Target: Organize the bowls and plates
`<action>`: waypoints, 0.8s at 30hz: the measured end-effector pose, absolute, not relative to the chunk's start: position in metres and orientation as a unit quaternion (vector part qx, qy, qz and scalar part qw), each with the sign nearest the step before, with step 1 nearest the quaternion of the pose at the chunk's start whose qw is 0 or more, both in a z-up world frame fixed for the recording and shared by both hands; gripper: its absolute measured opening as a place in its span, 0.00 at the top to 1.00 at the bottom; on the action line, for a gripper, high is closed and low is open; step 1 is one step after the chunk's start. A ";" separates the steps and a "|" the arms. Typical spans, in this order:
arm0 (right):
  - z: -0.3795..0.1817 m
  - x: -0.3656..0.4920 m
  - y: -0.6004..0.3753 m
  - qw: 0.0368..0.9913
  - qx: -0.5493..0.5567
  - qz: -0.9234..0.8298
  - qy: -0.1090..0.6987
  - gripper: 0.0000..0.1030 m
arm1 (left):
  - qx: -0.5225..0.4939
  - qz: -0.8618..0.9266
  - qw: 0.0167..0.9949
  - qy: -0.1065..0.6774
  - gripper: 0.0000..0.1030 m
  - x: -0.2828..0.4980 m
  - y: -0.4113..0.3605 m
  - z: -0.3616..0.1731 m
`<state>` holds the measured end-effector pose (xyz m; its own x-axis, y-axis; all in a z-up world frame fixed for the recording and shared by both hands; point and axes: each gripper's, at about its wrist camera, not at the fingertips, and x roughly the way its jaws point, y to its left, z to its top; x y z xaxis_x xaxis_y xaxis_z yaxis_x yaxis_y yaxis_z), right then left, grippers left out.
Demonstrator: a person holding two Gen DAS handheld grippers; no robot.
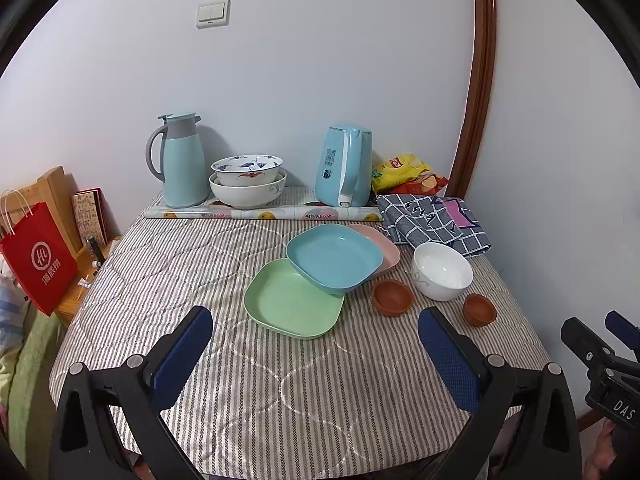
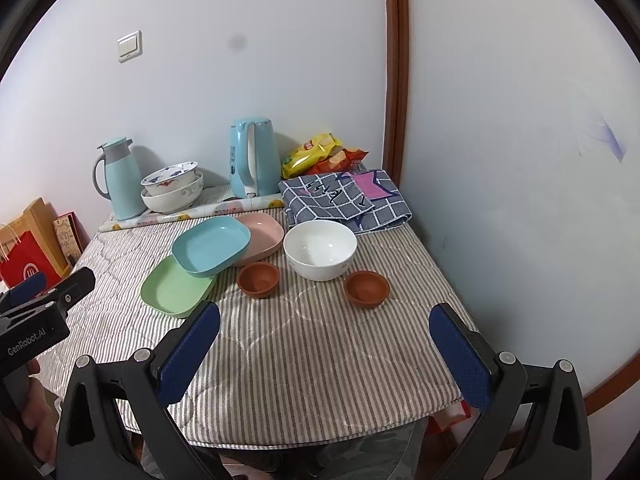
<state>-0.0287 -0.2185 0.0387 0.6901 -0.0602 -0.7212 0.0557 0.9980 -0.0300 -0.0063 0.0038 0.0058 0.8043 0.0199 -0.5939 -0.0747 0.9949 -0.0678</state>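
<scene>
Three square plates overlap mid-table: a green plate (image 1: 290, 304) (image 2: 172, 288) in front, a blue plate (image 1: 334, 258) (image 2: 212, 246) leaning on it, and a pink plate (image 1: 384, 246) (image 2: 264, 234) behind. A white bowl (image 1: 442, 270) (image 2: 320, 248) stands to their right, with a small brown bowl (image 1: 392, 296) (image 2: 258, 278) beside it and another brown bowl (image 1: 479, 309) (image 2: 366, 288) further right. My left gripper (image 1: 316, 328) hangs open above the near table, short of the green plate. My right gripper (image 2: 324, 322) is open too, nearer than the brown bowls. Both hold nothing.
Against the back wall stand a teal jug (image 1: 180, 160), two stacked patterned bowls (image 1: 248, 180), a blue kettle (image 1: 346, 166), snack bags (image 1: 404, 174) and a folded checked cloth (image 1: 434, 220). A red bag (image 1: 38, 258) is left of the striped table (image 1: 180, 264). Walls close the back and right.
</scene>
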 end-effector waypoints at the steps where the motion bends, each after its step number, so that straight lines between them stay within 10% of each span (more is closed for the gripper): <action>1: 0.039 -0.028 -0.218 0.919 -0.003 -0.032 0.393 0.00 | -0.044 0.025 0.949 0.311 0.00 -0.006 0.004 0.006; 24: 0.041 -0.030 -0.219 0.921 0.000 -0.030 0.388 0.00 | -0.042 0.023 0.950 0.308 0.00 -0.007 0.008 0.009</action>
